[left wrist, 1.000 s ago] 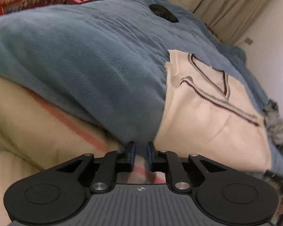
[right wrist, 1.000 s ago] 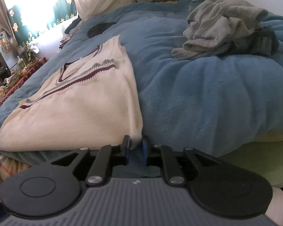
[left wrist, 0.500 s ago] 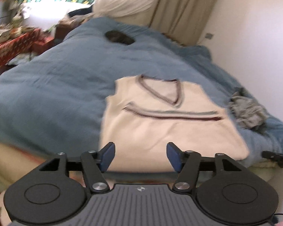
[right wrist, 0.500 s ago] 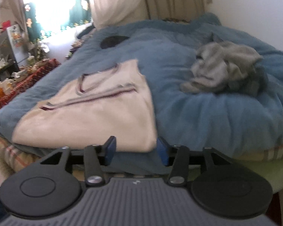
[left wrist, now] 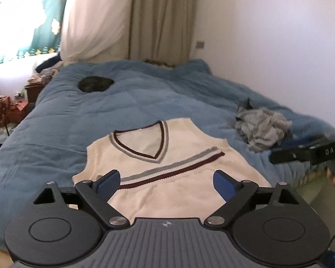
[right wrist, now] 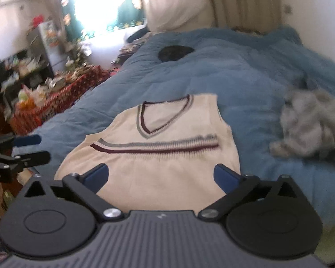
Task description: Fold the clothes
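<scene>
Cream vest [left wrist: 167,178]: laid flat on blue duvet [left wrist: 145,102], lower centre of frame, neckline away; hem nearest both tools. Left gripper [left wrist: 166,179], right gripper [right wrist: 160,176]: jaws just spread wide, nothing held

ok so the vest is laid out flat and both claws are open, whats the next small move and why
Probably bring the left claw and right claw to the cream vest, one to each side edge, to start a lengthwise fold. Both have just been opening with nothing between the pads, and the vest lies flat, front up and unfolded on the blue blanket. The grey clothes pile can wait.
</scene>
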Demonstrator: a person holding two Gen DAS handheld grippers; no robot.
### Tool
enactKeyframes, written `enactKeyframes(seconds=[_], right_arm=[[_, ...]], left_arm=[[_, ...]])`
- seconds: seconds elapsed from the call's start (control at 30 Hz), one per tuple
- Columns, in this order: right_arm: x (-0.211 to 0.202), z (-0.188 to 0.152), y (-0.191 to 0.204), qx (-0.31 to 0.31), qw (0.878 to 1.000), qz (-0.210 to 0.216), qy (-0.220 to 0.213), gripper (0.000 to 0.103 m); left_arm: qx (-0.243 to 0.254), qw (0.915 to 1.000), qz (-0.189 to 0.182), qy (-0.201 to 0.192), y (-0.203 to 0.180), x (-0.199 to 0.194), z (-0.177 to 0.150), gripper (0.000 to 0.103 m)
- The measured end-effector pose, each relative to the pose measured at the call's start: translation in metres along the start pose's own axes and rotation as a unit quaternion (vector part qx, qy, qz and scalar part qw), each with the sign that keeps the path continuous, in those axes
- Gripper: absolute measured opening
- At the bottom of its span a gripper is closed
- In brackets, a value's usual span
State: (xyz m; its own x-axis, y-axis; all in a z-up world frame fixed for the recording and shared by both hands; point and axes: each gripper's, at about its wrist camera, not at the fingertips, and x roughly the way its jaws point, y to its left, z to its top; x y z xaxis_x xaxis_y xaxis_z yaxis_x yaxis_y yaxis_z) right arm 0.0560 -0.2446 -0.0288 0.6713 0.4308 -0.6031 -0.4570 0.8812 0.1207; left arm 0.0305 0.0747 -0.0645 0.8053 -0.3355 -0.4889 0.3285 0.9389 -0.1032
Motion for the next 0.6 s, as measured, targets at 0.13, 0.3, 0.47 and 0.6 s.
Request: enactKeyframes(seconds=[0.13,0.3,0.47,0.6], right_arm=[[0.028,0.018,0.016,-0.042,0.999,-0.031,0.005,0.102],[0.087,0.013,0.030,-0.028,0.996,-0.068,0.053,0.102],[0.116,-0.022,0.032,0.063,0.993,-0.092,0.024,0.102],[0.115,-0.051,0.034,0.119,0.987,-0.106,0.015,0.102]], left_arm=[[0.013,0.9978,-0.001,0.065,0.002,0.037,0.013,0.095],[0.039,0.9953,0.036,0.080,-0.002,0.076,0.005,0.094],[-0.040,0.9967,0.031,0.063,0.009,0.094,-0.012,0.093],[-0.076,0.9946,0.056,0.043,0.011,0.084,-0.040,0.093]])
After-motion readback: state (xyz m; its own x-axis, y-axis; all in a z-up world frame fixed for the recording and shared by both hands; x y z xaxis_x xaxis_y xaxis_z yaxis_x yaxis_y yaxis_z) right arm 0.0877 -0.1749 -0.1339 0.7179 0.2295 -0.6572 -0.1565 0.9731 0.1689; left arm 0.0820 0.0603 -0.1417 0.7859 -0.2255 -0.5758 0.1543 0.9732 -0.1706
